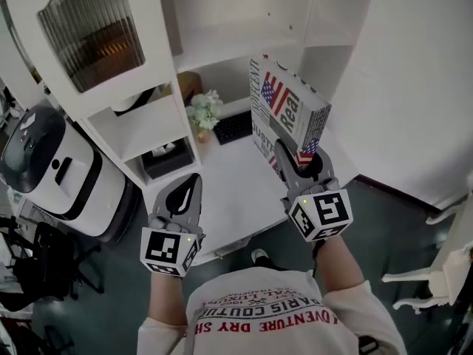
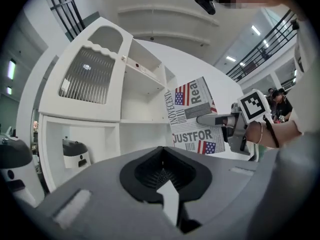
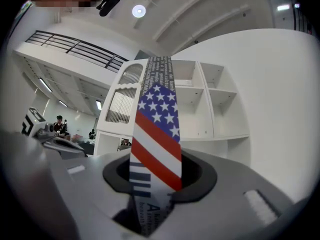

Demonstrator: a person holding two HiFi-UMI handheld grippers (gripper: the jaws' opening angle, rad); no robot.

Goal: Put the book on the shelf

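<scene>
Right hand-held gripper (image 1: pixel 301 163) is pinching the book (image 1: pixel 287 111) by its lower edge, 2 jaws clamped on either cover; the right gripper view shows the flag-printed spine (image 3: pixel 155 134) standing straight up out of the jaws. Book is in the air, above the white worktop (image 1: pixel 235 198) and in front of the white shelf unit (image 1: pixel 238 47), not yet in any compartment, tilted a bit in the head view. Left hand-held gripper (image 1: pixel 186 192) hangs low over the worktop's near edge, jaws pressed together on nothing, well apart from the book, so it gives no support. Judged stage: carry toward the shelf, placement not done. Risks: grip sits at 1 end only with most of the book above the jaws, so it could pivot or slide out if swung fast. A top corner could catch a shelf board or the upright divider (image 1: pixel 311 21) on the way in and twist the book in the pads. Releasing before the bottom edge rests on a board would likely let it tip over or drop. Small plant (image 1: pixel 203 110) and dark flat item (image 1: pixel 233 126) sit on the worktop under the shelf; a low approach could knock them.
</scene>
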